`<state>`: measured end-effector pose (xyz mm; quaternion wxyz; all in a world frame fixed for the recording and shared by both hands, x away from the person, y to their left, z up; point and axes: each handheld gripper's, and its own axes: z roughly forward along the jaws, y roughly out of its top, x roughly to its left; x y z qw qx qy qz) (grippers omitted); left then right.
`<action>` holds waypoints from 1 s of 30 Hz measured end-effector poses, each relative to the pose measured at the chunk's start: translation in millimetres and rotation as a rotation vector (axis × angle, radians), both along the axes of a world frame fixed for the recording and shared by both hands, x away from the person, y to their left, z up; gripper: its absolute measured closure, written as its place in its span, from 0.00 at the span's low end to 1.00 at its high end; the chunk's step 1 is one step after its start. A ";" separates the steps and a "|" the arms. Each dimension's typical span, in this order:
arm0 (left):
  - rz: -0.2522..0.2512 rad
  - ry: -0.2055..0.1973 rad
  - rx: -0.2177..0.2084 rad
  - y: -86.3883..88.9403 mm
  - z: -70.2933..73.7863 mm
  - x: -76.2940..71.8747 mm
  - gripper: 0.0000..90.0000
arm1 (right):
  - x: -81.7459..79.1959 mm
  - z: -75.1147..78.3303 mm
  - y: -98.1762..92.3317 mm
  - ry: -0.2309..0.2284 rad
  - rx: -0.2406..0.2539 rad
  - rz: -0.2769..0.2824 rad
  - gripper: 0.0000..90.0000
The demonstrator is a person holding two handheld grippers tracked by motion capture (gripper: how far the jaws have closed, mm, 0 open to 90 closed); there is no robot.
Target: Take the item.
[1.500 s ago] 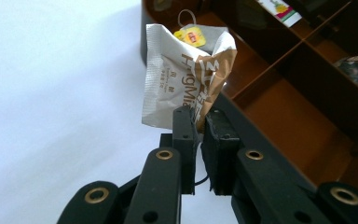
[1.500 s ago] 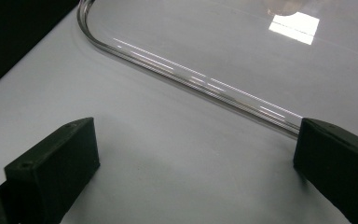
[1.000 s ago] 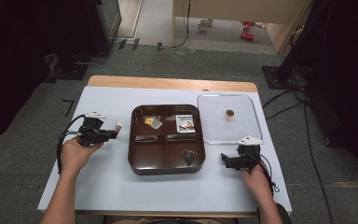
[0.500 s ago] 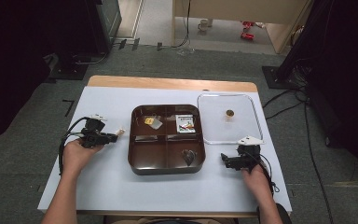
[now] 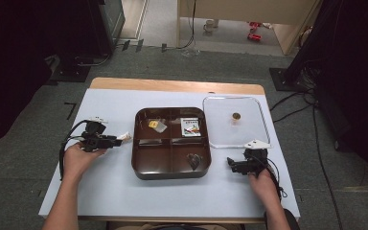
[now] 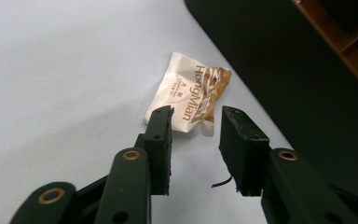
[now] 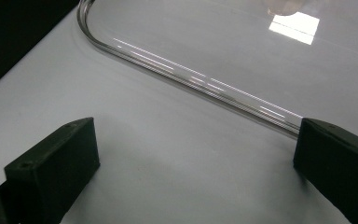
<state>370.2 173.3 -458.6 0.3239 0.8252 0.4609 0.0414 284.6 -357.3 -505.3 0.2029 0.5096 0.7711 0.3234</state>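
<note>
I have the left gripper [image 5: 117, 140] out over the white surface [image 5: 100, 191], just left of the dark brown, four-compartment plastic tray [image 5: 141, 165]. My left hand [image 5: 79, 158] wraps the gripper's body from below, forearm coming up from the near edge at a slight inward angle, and the tool lies roughly level, pointing right toward the tray's wall. Its fingers [image 6: 161, 135] have just been opening and now stand a narrow gap apart, gripping nothing. The small white and gold-brown snack sachet [image 6: 186, 95] lies flat on the surface just past the fingertips, right beside the tray's outer wall; from the left gripper view the left finger overlaps the sachet's near corner, but I cannot tell whether it touches.

My right hand [image 5: 263, 184] rests near the surface's front right corner, wrist straight, forearm running almost directly back to the edge. The right gripper [image 5: 231, 164] lies low and level, pointing left toward the tray. Its fingers [image 7: 51, 161] are spread wide with only bare surface between them. The clear, rounded-corner plastic lid [image 5: 263, 125] lies flat just beyond them, its near rim crossing ahead of the fingertips in the right gripper view.
</note>
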 end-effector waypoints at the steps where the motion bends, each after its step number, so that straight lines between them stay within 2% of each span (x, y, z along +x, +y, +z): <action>1: 0.002 -0.005 -0.003 0.9 0.9 -0.7 0.69 | 0.0 0.0 0.0 0.000 0.000 0.000 0.00; 10: 0.018 -0.061 -0.025 10.8 5.5 -7.5 0.62 | -0.1 0.1 0.1 0.003 0.001 0.000 0.00; 17: 0.028 -0.079 -0.031 18.1 5.4 -10.3 0.60 | -0.1 0.1 0.1 0.003 0.001 0.000 0.00; 20: 0.030 -0.099 -0.033 23.3 5.7 -11.9 0.58 | -0.1 0.1 0.0 0.003 0.001 0.000 0.00; 26: 0.052 -0.117 -0.037 34.6 4.9 -14.0 0.55 | -0.1 0.1 0.1 0.003 0.001 -0.001 0.00; 30: 0.070 -0.109 -0.033 40.1 3.8 -13.8 0.55 | -0.1 0.1 0.1 0.003 0.001 0.000 0.00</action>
